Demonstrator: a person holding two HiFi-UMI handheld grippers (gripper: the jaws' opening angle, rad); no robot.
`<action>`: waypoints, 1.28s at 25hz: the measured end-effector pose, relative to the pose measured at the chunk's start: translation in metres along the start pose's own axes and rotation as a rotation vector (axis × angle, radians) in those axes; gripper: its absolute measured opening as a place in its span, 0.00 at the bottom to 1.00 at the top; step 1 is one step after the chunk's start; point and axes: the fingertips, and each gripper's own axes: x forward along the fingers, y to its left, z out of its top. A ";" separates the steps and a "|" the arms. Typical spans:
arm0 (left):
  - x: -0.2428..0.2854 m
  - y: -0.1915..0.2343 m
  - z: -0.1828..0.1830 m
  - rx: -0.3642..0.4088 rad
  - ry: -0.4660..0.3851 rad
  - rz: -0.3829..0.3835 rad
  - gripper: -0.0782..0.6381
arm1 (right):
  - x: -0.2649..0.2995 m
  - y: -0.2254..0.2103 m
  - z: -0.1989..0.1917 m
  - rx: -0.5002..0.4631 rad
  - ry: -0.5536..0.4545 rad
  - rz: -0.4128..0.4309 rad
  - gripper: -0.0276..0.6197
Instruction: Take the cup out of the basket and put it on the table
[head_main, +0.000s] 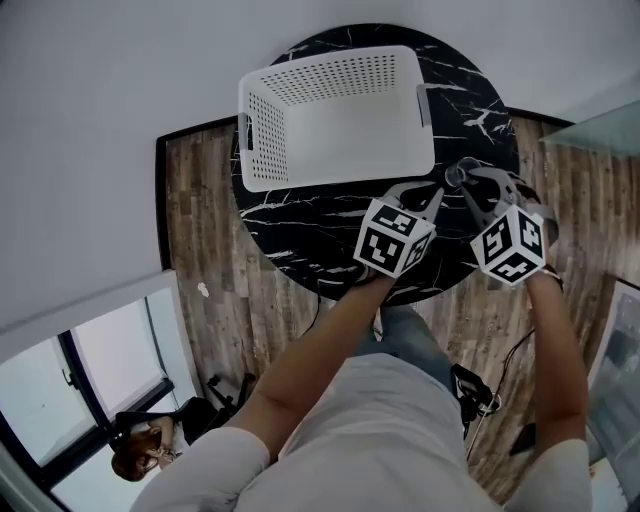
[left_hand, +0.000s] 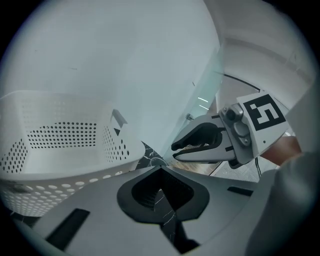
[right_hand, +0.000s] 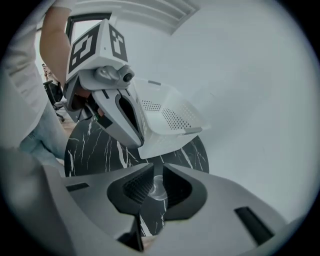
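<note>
A small clear cup (head_main: 457, 176) sits between the jaws of my right gripper (head_main: 463, 181), over the right part of the round black marble table (head_main: 300, 240). In the right gripper view the cup (right_hand: 156, 189) is pinched between the two dark pads, with my right gripper (right_hand: 155, 176) shut on it. The white perforated basket (head_main: 330, 115) stands on the far half of the table with nothing visible inside. My left gripper (head_main: 425, 193) hovers just left of the right one. Its jaws meet with nothing between them (left_hand: 161, 171).
The basket (left_hand: 55, 150) fills the left of the left gripper view, and the right gripper (left_hand: 210, 142) shows beside it. Wooden floor (head_main: 210, 300) surrounds the table. A glass panel (head_main: 600, 125) stands at the right. A seated person (head_main: 140, 455) is at lower left.
</note>
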 end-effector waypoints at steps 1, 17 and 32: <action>-0.006 -0.002 0.004 0.006 -0.007 -0.002 0.10 | -0.006 -0.002 0.007 0.022 -0.023 -0.007 0.13; -0.175 -0.020 0.092 0.051 -0.308 0.018 0.10 | -0.142 -0.006 0.164 0.345 -0.546 -0.061 0.05; -0.342 -0.092 0.141 0.171 -0.615 0.062 0.10 | -0.248 0.044 0.275 0.392 -0.834 -0.085 0.05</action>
